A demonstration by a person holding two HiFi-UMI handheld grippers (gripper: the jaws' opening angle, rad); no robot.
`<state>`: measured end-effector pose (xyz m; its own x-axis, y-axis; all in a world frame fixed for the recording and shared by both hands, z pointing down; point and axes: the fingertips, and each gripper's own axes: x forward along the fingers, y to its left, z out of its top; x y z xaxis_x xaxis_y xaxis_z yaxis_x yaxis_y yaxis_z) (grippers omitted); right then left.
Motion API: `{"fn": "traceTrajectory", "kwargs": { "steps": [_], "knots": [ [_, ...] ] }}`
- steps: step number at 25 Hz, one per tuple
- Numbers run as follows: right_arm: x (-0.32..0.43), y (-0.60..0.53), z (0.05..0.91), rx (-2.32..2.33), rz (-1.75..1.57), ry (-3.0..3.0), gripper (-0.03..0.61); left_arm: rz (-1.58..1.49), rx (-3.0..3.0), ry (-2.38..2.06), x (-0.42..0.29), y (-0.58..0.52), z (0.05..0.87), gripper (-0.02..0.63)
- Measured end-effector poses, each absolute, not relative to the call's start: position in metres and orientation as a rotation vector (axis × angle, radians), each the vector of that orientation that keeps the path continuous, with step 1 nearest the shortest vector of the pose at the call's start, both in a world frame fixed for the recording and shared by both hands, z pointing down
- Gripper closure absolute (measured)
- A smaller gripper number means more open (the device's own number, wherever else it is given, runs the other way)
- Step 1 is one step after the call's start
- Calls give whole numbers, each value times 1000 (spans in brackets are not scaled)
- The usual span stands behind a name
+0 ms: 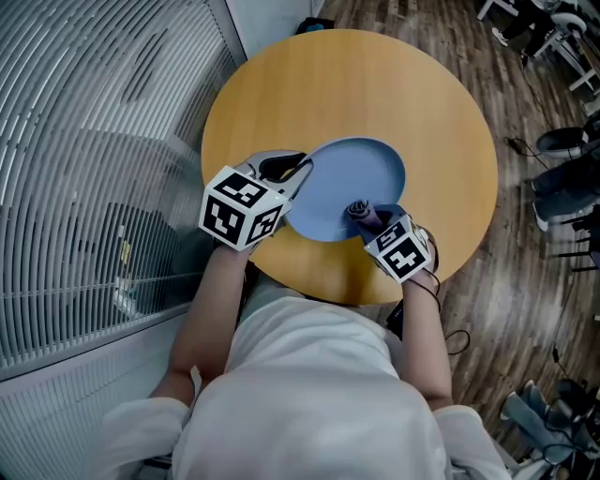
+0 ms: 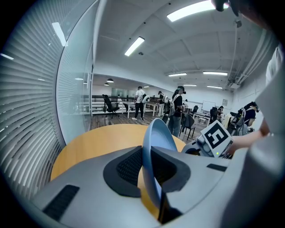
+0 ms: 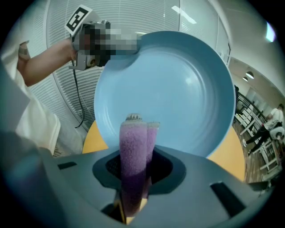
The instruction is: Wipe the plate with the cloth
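Over a round tan wooden table [image 1: 375,84], the left gripper [image 1: 298,171] clamped the left rim of a round light-blue plate [image 1: 352,173], which was tilted up. The right gripper [image 1: 370,220] pinched a rolled purple cloth [image 1: 358,210] against the plate's lower right part.

Bright, even light falls from ceiling strip lights [image 2: 191,10], leaving faint shadows on the desk [image 1: 412,122]. Both gripper views bend strongly and darken at the corners; their close foreground looks soft.

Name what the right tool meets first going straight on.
The plate, its face just ahead; the cloth clamped in the right tool would likely touch it first, though the gap is hard to judge.
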<state>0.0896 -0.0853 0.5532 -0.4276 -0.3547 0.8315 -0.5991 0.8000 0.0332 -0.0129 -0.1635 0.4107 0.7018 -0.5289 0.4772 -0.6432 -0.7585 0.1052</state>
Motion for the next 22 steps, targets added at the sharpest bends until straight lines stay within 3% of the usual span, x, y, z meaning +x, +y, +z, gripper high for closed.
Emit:
{"fn": "traceTrajectory", "kwargs": {
  "steps": [22],
  "knots": [
    [136,-118,526,1017,304,-2016,477,684,2670,-939,-19,-161,407,565]
  ]
}}
